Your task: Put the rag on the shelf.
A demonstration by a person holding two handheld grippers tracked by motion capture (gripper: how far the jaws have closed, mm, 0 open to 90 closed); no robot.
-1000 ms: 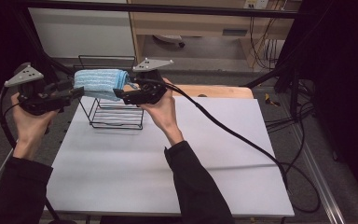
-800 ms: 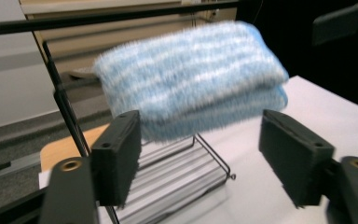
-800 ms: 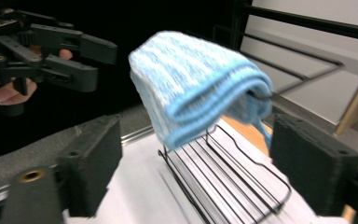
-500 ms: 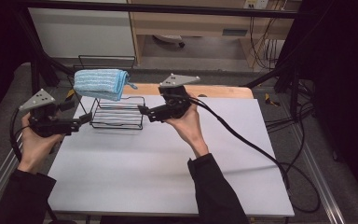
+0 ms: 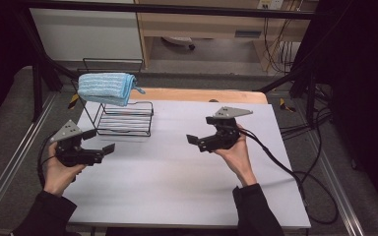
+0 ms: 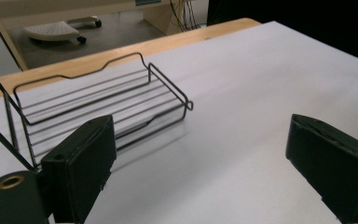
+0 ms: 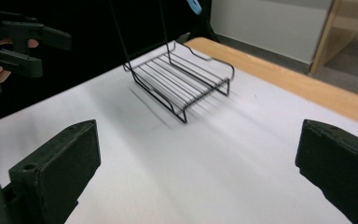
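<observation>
White table (image 5: pixel 177 187), towel (image 5: pixel 106 88) atop wire rack (image 5: pixel 125 118)

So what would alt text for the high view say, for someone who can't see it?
A folded blue towel hangs over the top of a black wire rack on a white table. A person's hands hold the left claw and right claw open and empty, away from it.

Black hand-held gripper (image 5: pixel 101 140) pair, grey three-cornered plates, trailing black cables, dark sleeves (image 5: pixel 47 216).
</observation>
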